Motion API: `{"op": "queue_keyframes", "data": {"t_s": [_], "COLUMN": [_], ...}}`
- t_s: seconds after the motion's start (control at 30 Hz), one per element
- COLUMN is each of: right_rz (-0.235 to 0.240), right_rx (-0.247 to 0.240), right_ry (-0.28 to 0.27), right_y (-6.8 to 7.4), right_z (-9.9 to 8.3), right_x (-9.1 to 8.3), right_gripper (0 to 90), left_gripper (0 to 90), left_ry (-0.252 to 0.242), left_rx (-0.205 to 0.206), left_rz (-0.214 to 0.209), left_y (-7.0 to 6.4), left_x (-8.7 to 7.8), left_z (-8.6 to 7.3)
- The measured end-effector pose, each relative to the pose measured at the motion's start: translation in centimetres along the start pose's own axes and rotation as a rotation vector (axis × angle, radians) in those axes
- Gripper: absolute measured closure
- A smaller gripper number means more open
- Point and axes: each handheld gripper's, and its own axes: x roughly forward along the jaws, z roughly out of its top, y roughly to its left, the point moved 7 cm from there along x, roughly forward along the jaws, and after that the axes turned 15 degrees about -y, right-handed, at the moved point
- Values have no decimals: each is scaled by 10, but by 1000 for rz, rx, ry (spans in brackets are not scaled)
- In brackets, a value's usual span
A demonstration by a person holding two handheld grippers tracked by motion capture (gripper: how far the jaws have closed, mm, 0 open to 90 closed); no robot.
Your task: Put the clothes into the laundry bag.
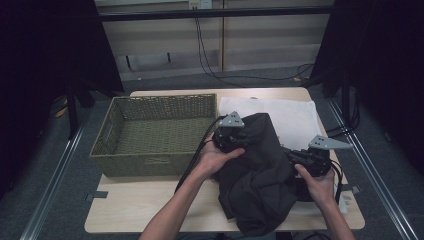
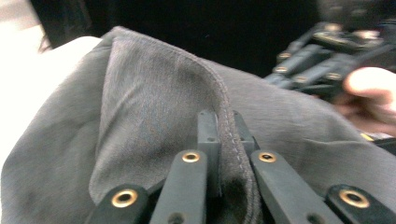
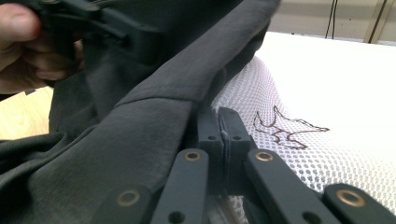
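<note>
both hand-held grippers clamp the dark garment [image 1: 257, 170] above the table [image 1: 135, 205].

The dark cloth [image 1: 257, 170] is covering much of the white mesh cloth [image 1: 290, 117] under it, and its lower end is running off the bottom edge of the high view. It is also hiding the front of both grippers there. In the left gripper view, the stitched hem [image 2: 229, 126] is dropping between the jaws of the left gripper [image 2: 225, 122], so their inner faces are staying out of sight. The other hand [image 2: 373, 91] is looking blurry and is being cut off at the right edge. In the right gripper view, the dark cloth is hanging over the little bird drawing's [image 3: 288, 128] left side.
</note>
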Motion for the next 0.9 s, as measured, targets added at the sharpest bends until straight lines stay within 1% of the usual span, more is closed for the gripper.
{"op": "queue_keyframes", "data": {"t_s": [0.03, 0.07, 0.1, 0.13, 0.17, 0.2, 0.23, 0.3, 0.33, 0.37, 0.43, 0.47, 0.5, 0.53, 0.57, 0.63, 0.7, 0.73, 0.77, 0.8, 0.87, 0.9], "right_rz": [-2, 1, 0, 3, 1, 4, 2, 3, 2, 3, 4, 7, 9, 15, 17, 21, 33, 35, 39, 40, 49, 56], "right_rx": [0, -6, 2, -3, -6, -8, -10, -12, -13, -17, -21, -22, -23, -26, -28, -28, -30, -27, -32, -34, -45, -51], "right_ry": [-2, -3, -4, -5, -6, -8, -11, -12, -11, -6, -5, -7, -3, 0, 3, 0, -1, -1, 0, -2, 5, 8], "right_y": [0, 0, 0, 0, -1, -1, -1, -2, -3, -4, -4, -3, -3, -2, -1, 1, 3, 4, 6, 8, 15, 20], "right_z": [1, 2, 3, 5, 6, 8, 11, 15, 18, 21, 27, 30, 32, 34, 35, 37, 39, 40, 41, 42, 42, 43], "right_x": [0, 0, 0, 1, 2, 3, 4, 6, 7, 9, 13, 14, 17, 19, 20, 22, 24, 24, 23, 23, 21, 20], "right_gripper": [891, 891, 891, 891, 892, 892, 891, 892, 891, 892, 892, 891, 892, 892, 892, 892, 892, 892, 892, 892, 893, 893], "left_gripper": [885, 887, 888, 889, 889, 889, 890, 889, 890, 890, 889, 890, 889, 889, 889, 889, 889, 889, 889, 889, 889, 889], "left_ry": [-18, -30, -48, -57, -57, -64, -64, -69, -49, -24, 7, 47, 74, 97, 109, 162, 205, 206, 224, 228, 217, 218], "left_rx": [-11, -14, -5, 6, 20, 26, 33, 40, 59, 68, 68, 66, 49, 41, 40, 62, 86, 75, 76, 66, 54, 68], "left_rz": [-18, -32, -53, -71, -86, -104, -124, -150, -162, -160, -169, -165, -151, -152, -147, -135, -108, -98, -84, -74, -59, -43], "left_y": [-3, -7, -12, -18, -24, -33, -38, -49, -55, -57, -61, -61, -59, -58, -57, -56, -55, -53, -50, -48, -45, -44], "left_x": [-4, -7, -10, -13, -15, -17, -18, -16, -14, -10, -3, 2, 6, 10, 13, 19, 24, 27, 28, 30, 32, 33], "left_z": [2, 3, 5, 6, 6, 5, 5, -1, -7, -13, -25, -35, -41, -48, -53, -63, -71, -74, -77, -80, -83, -84]}}
